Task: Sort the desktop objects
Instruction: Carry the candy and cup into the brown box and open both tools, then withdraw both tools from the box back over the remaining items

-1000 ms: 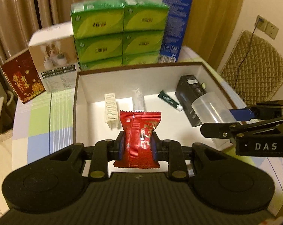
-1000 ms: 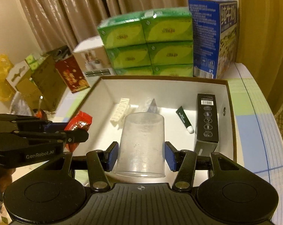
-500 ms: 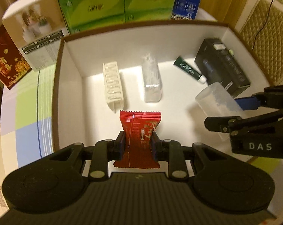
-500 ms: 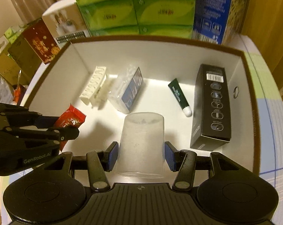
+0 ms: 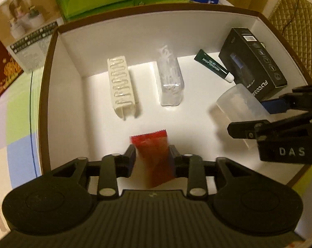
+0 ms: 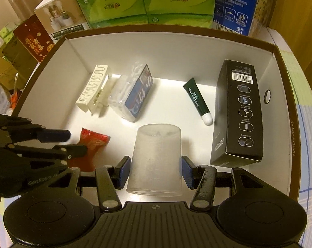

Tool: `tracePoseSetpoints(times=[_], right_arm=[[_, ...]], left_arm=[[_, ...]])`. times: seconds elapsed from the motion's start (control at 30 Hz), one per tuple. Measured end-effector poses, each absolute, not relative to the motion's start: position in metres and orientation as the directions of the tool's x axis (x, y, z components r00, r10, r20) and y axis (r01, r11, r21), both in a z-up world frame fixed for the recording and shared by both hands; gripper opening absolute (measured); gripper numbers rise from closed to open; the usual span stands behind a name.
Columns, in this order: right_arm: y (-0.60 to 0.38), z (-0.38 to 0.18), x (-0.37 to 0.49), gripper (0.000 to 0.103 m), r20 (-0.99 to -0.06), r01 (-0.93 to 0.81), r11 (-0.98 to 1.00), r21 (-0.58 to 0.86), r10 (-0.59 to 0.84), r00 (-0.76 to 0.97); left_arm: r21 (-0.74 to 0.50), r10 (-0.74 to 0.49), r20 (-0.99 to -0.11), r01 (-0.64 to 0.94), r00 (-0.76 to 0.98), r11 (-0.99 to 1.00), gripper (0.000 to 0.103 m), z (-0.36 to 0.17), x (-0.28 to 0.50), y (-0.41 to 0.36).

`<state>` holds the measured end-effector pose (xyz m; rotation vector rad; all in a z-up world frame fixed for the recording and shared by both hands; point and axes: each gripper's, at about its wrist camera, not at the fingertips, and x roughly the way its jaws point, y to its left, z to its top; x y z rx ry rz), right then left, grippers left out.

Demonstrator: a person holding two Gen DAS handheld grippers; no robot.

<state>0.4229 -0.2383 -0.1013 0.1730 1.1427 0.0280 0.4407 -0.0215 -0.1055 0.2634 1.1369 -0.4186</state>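
We hold cup (image 6: 154,159) in right gripper (image 6: 154,170), jaws barely touching; left gripper (image 5: 151,158) jaws parted around red packet (image 5: 153,159). Risk: cup topples onto black box (image 6: 237,113) beside it.

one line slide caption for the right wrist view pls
Right tool holds a clear plastic cup inside the white box; left tool brings a red snack packet.
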Motion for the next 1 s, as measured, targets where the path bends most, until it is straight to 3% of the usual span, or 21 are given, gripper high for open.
tracePoseSetpoints(times=[0.27, 0.4, 0.43, 0.47, 0.53, 0.63, 0.77, 0.83, 1.0], right_arm=[[-0.236, -0.104, 0.425, 0.05, -0.906, 0.07, 0.985, 0.157, 0.115, 0.407], [-0.233, -0.104, 0.425, 0.051, -0.899, 0.058, 0.987, 0.149, 0.11, 0.423], [-0.232, -0.103, 0.424, 0.057, -0.897, 0.058, 0.988, 0.145, 0.107, 0.429], [-0.232, -0.103, 0.423, 0.068, -0.894, 0.061, 0.988, 0.141, 0.101, 0.436], [-0.232, -0.099, 0.42, 0.078, -0.885, 0.058, 0.989, 0.135, 0.094, 0.457], [-0.232, -0.093, 0.415, 0.083, -0.877, 0.045, 0.992, 0.118, 0.083, 0.474], [-0.236, -0.086, 0.405, 0.098, -0.872, 0.038, 0.993, 0.109, 0.077, 0.484], [-0.238, -0.081, 0.399, 0.101, -0.866, 0.036, 0.994, 0.099, 0.068, 0.495], [-0.245, -0.071, 0.386, 0.101, -0.859, 0.05, 0.994, 0.099, 0.06, 0.509]], left_arm=[[-0.002, -0.191, -0.913, 0.461, 0.361, 0.887, 0.039, -0.102, 0.442, -0.022], [0.0, -0.189, -0.912, 0.462, 0.363, 0.887, 0.048, -0.101, 0.441, -0.022], [0.0, -0.188, -0.912, 0.459, 0.364, 0.889, 0.057, -0.1, 0.44, -0.021], [0.001, -0.187, -0.911, 0.455, 0.368, 0.891, 0.059, -0.099, 0.439, -0.021], [-0.002, -0.195, -0.907, 0.46, 0.373, 0.888, 0.061, -0.097, 0.436, -0.021], [-0.007, -0.204, -0.905, 0.466, 0.374, 0.885, 0.066, -0.093, 0.432, -0.021], [-0.005, -0.214, -0.898, 0.477, 0.384, 0.879, 0.072, -0.086, 0.426, -0.022], [0.005, -0.211, -0.893, 0.479, 0.397, 0.878, 0.08, -0.082, 0.422, -0.022], [0.017, -0.213, -0.883, 0.483, 0.418, 0.875, 0.081, -0.072, 0.415, -0.02]])
